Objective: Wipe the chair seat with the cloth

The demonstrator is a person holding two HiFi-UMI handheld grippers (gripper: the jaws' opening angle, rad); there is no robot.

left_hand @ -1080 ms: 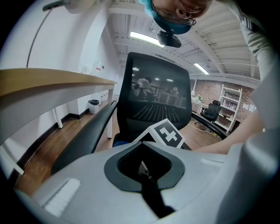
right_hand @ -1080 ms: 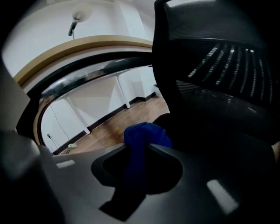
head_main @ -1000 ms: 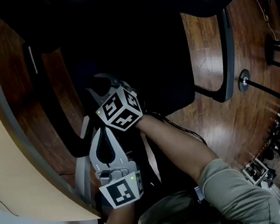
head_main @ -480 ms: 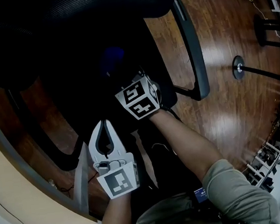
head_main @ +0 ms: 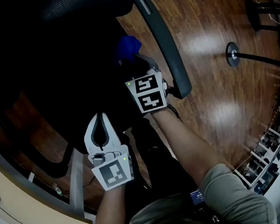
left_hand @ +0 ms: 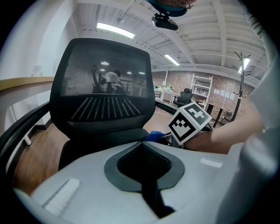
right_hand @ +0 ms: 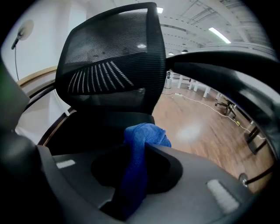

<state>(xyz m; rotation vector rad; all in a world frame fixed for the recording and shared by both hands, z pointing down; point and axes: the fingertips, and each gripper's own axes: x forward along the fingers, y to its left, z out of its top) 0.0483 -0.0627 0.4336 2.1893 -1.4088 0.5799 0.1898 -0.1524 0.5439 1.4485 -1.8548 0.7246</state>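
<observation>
No words or numbers to read here: the marker cube [head_main: 148,92] carries only black-and-white squares, and the distant wall sheets [left_hand: 223,93] seem too blurred.

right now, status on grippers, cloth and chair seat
Right gripper shut on blue cloth, over chair seat beside armrest, contact unclear. Left gripper shut, empty. Nothing seen in the way.

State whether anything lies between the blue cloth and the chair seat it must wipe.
Nothing visible does. The right tool holds the blue cloth over the black seat; the armrest lies beside them, not between.
</observation>
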